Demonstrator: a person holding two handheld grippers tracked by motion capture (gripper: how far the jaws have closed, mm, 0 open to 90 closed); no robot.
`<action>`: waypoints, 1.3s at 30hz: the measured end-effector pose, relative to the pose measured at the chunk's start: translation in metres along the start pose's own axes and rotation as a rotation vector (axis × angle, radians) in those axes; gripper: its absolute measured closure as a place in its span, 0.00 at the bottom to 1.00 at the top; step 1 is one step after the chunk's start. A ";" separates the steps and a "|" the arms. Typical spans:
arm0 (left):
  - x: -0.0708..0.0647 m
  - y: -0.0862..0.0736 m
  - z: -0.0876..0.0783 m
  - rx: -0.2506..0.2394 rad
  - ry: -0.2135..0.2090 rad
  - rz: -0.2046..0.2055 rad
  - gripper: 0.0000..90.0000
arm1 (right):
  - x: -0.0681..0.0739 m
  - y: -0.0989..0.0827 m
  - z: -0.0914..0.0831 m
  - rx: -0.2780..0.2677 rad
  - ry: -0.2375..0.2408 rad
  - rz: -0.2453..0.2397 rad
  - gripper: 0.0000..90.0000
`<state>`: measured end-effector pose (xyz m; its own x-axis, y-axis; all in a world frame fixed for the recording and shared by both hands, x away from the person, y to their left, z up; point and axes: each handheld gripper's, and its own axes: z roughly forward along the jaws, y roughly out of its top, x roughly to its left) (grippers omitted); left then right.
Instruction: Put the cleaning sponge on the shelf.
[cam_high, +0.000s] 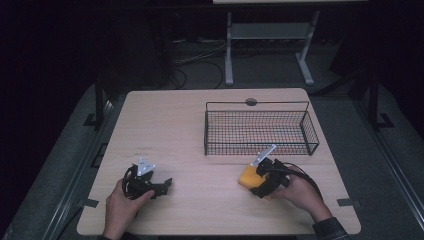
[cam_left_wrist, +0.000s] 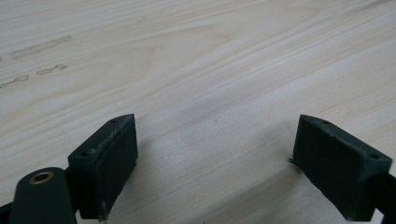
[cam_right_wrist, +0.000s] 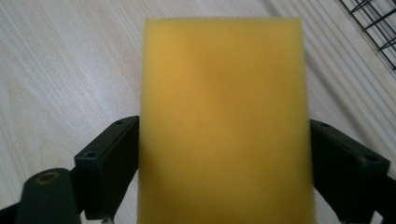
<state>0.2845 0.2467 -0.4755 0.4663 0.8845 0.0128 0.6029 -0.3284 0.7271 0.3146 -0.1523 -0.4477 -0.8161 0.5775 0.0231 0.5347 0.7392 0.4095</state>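
Note:
A yellow sponge (cam_high: 247, 176) (cam_right_wrist: 224, 116) is held just above the light wooden table (cam_high: 170, 125), in front of the wire basket (cam_high: 260, 132). My right gripper (cam_high: 257, 182) (cam_right_wrist: 224, 154) is shut on it, with a black jaw pressed against each long side. In the right gripper view the sponge stands upright between the jaws and hides the table behind it. My left gripper (cam_high: 166, 185) (cam_left_wrist: 215, 140) rests low over the table at the front left. It is open, with bare wood between its jaws.
The black wire basket stands at the back right of the table, and its corner (cam_right_wrist: 373, 28) shows in the right gripper view. A round grommet (cam_high: 251, 102) sits at the table's far edge. A white desk frame (cam_high: 270, 45) and cables lie on the floor beyond.

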 end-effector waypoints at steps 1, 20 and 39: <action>0.000 0.000 0.000 0.000 0.000 0.000 0.14 | 0.000 0.000 0.000 0.000 0.000 0.000 0.17; 0.000 0.000 0.000 -0.001 0.000 0.000 0.14 | -0.003 -0.003 -0.011 -0.037 0.002 0.009 0.25; 0.000 0.000 0.000 -0.003 0.000 -0.003 0.14 | -0.004 -0.003 -0.039 -0.090 0.004 0.025 0.25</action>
<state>0.2846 0.2465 -0.4757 0.4642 0.8857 0.0108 0.6026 -0.3247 0.7290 0.3078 -0.1706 -0.4135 -0.8034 0.5943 0.0379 0.5336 0.6901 0.4889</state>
